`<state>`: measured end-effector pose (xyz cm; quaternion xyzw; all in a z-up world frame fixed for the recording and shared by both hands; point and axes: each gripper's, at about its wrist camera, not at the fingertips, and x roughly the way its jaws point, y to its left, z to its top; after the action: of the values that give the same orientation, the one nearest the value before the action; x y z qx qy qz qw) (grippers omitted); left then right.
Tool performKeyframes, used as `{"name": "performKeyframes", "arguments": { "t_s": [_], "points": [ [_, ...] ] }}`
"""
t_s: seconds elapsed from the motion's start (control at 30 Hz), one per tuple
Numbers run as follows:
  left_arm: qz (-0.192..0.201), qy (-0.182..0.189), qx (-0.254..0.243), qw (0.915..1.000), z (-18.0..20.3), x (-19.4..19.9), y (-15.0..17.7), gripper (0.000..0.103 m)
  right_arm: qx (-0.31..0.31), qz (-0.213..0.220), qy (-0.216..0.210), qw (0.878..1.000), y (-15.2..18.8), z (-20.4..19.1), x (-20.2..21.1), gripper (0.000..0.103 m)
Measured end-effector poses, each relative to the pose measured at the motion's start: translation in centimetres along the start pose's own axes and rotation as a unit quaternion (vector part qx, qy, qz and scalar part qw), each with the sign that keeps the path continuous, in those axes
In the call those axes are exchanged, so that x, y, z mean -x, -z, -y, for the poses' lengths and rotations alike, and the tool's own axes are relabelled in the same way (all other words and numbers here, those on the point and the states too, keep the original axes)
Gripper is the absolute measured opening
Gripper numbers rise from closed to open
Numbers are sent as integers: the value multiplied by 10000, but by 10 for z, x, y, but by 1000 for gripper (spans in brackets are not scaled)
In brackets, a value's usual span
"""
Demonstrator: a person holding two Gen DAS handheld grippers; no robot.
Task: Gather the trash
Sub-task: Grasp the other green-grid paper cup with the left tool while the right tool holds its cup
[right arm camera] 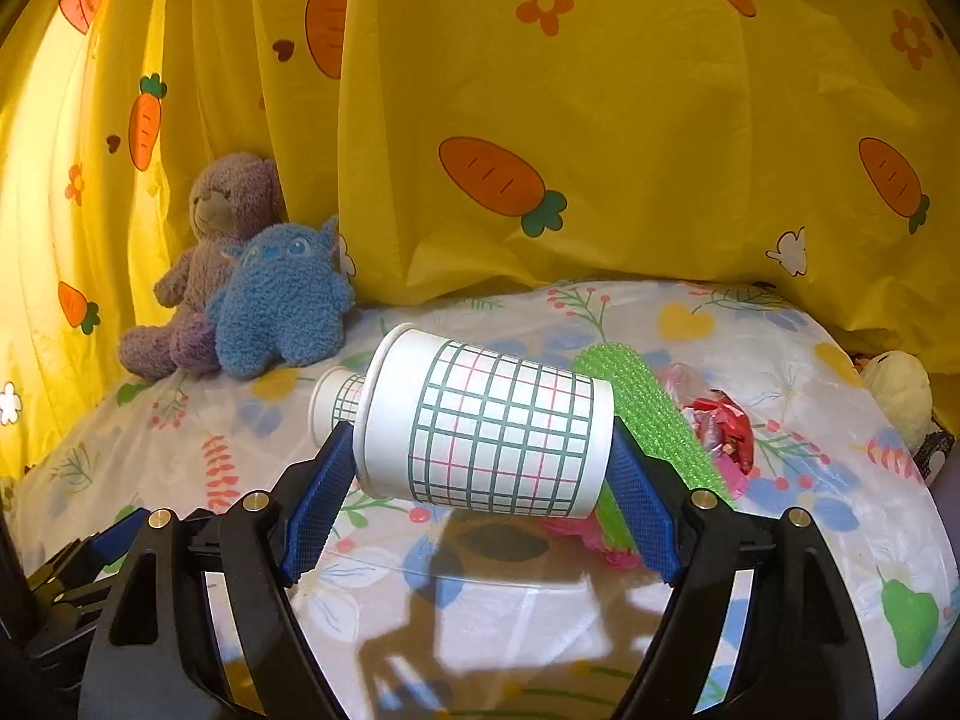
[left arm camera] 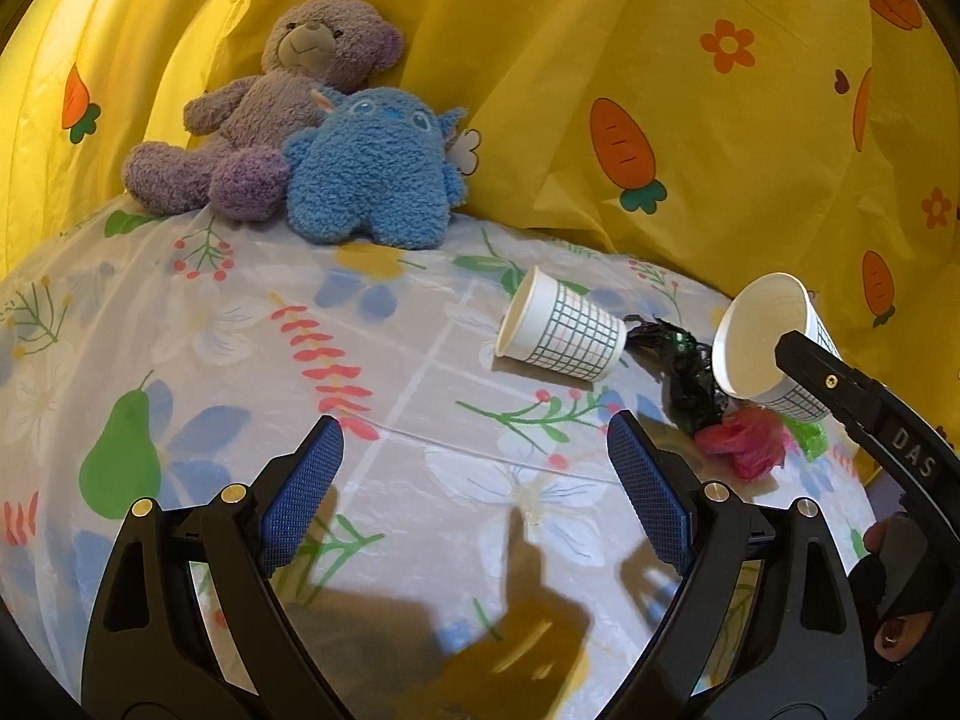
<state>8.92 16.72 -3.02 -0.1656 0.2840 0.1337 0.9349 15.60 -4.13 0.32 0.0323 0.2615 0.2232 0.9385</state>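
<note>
Trash sits at about two o'clock on the flowered tablecloth (left arm camera: pixel 420 372) as we see it from the left wrist view: a grid-printed paper cup (left arm camera: pixel 561 333) lying on its side, a crumpled black wrapper (left arm camera: pixel 684 372) just to its right and touching its base, and a pink crumpled bag (left arm camera: pixel 747 441) at three o'clock with a scrap of green beside it.

We hold a second grid-printed cup (right arm camera: pixel 486 429) in the right gripper (right arm camera: pixel 480 480); the blue pads (right arm camera: pixel 645 513) press on its rim end and its base end, so the cup lies sideways between them, lifted off the cloth. In the left wrist view that held cup (left arm camera: pixel 774 348) hangs above the black wrapper at three o'clock.

From the right wrist view we see the lying cup (right arm camera: pixel 336 399) just behind the held one at ten o'clock, a green mesh strip (right arm camera: pixel 648 420) slanting behind the right pad, and red and pink wrappers (right arm camera: pixel 723 426) at three o'clock.

Our left gripper (left arm camera: pixel 474 480) hovers over bare cloth with its jaws spread wide and nothing between them.

At eleven o'clock a purple teddy bear (left arm camera: pixel 270 102) and a blue plush toy (left arm camera: pixel 375 171) lean together against the yellow carrot-print curtain (left arm camera: pixel 660 60). A pale plush (right arm camera: pixel 900 390) lies at the cloth's far right edge.
</note>
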Motion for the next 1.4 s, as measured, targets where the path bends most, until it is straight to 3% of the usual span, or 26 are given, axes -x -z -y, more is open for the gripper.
{"name": "performKeyframes", "arguments": {
  "t_s": [0.33,0.47,0.8,1.17,1.4],
  "points": [
    [-95,478,-580,9971,54,-24,-20,88,-400,444,160,9981,6,51,55,79],
    [-98,299,-927,9952,73,-48,-30,88,-476,474,217,9975,13,64,62,79],
    [-576,-156,-1449,9876,89,-108,-37,88,-550,486,415,9964,20,86,63,79],
    [-851,-155,-1275,9881,79,-141,-43,88,-526,400,536,9964,27,95,55,79],
    [-629,-12,-1176,9911,73,-143,-56,88,-500,369,508,9968,29,95,51,79]
  ]
}}
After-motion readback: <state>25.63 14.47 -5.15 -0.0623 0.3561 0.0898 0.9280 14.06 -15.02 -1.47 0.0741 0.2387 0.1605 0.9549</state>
